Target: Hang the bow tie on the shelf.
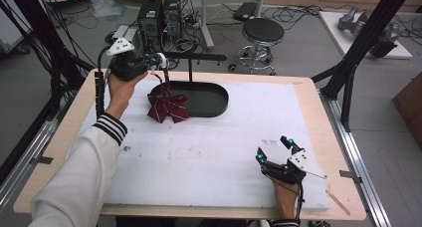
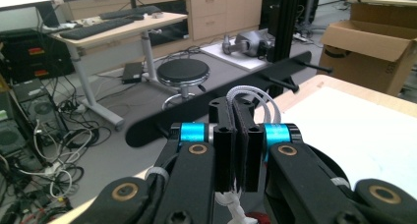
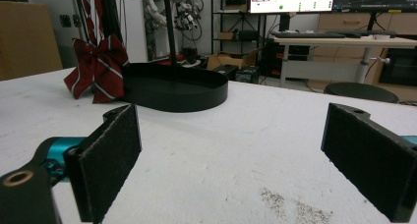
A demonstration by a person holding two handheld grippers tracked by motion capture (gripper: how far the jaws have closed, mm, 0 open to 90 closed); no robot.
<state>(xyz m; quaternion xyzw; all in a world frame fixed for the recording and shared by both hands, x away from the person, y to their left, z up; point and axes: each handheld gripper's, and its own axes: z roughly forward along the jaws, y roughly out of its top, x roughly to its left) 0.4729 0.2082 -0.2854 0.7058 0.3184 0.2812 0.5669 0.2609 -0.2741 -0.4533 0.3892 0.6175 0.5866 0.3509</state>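
Observation:
A dark red bow with white stripes (image 1: 167,107) hangs from a white cord loop (image 1: 161,57) at the left end of the black stand's oval base (image 1: 209,105). My left gripper (image 1: 157,62) is shut on that loop (image 2: 252,97), just below and left of the stand's crossbar (image 1: 196,56). In the left gripper view the crossbar (image 2: 216,108) runs right behind my jaws. The bow's (image 3: 97,69) lower tips reach about down to the white board; I cannot tell whether they touch it. My right gripper (image 1: 275,148) rests open on the board at the front right, its pads (image 3: 108,157) wide apart with nothing between them.
The white foam board (image 1: 209,157) lies on a wooden table (image 1: 318,137). The stand's thin post (image 1: 190,70) rises from the base. Beyond the far edge are a black stool (image 1: 262,32), computer towers (image 1: 159,15) and floor cables. A slanted black frame strut (image 1: 361,43) stands at the right.

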